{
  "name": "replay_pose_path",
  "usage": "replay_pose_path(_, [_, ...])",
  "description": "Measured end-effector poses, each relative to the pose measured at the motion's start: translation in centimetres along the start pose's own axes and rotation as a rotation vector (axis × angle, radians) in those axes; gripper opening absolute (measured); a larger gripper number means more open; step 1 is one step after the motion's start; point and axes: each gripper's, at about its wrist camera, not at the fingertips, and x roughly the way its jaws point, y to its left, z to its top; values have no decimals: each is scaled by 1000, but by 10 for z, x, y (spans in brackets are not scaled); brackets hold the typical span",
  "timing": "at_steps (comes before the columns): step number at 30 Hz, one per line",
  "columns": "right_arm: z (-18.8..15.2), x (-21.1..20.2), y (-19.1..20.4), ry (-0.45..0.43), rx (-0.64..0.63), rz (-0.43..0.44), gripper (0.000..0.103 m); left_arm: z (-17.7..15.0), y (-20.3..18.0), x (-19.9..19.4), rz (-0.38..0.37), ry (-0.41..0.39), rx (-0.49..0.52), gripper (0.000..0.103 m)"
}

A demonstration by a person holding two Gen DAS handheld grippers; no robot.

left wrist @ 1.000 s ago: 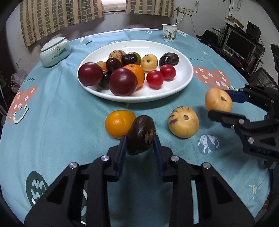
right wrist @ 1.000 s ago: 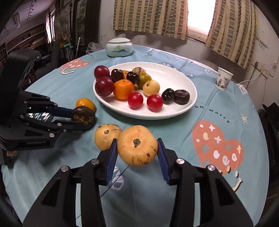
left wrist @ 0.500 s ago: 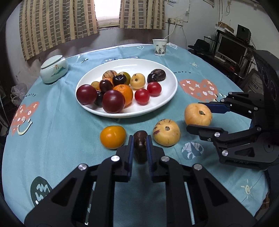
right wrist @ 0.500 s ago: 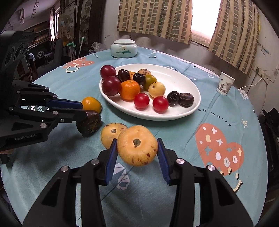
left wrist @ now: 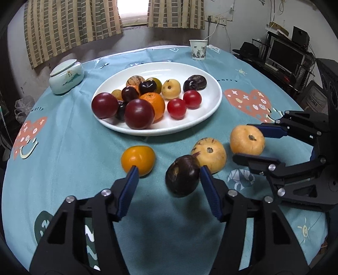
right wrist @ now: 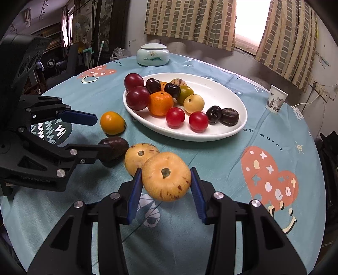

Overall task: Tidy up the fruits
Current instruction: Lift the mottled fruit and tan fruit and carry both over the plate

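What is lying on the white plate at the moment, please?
The white plate holds a heap of fruit: two dark red plums, an orange, two red tomatoes, a yellow fruit and several dark ones. Fruits behind the heap are partly covered.

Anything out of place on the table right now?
Three fruits lie loose beside the plate: orange fruit, dark fruit in the open left gripper, speckled yellow fruit.

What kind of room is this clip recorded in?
Most likely a lived-in home room, doubling as workspace: a round table in a printed cloth, striped curtains over a window, a monitor on a cluttered desk.
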Motion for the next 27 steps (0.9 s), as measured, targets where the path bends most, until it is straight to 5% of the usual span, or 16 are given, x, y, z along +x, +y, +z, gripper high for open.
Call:
replay_pose_path(3, [-1, 3, 2, 9, -9, 2, 44, 0, -6, 8, -33, 31, 15, 30])
replay_pose_path(7, [-1, 3, 0, 8, 0, 1, 44, -2, -18, 9, 8, 26, 69, 30])
replay_pose_path(8, [-1, 3, 0, 8, 0, 3, 44, -3, -17, 9, 2, 27, 68, 32])
replay_pose_path(11, [-2, 3, 0, 9, -4, 6, 44, -5, -17, 8, 29, 34, 79, 70])
replay_pose_path(15, [-2, 4, -1, 11, 1, 11, 45, -7, -18, 12, 53, 48, 105, 70])
replay_pose_path(20, [-2, 4, 0, 10, -1, 14, 44, -4, -15, 30, 35, 94, 93, 45])
replay_pose_path(27, [-3, 3, 3, 10, -10, 20, 44, -5, -14, 10, 43, 29, 93, 44])
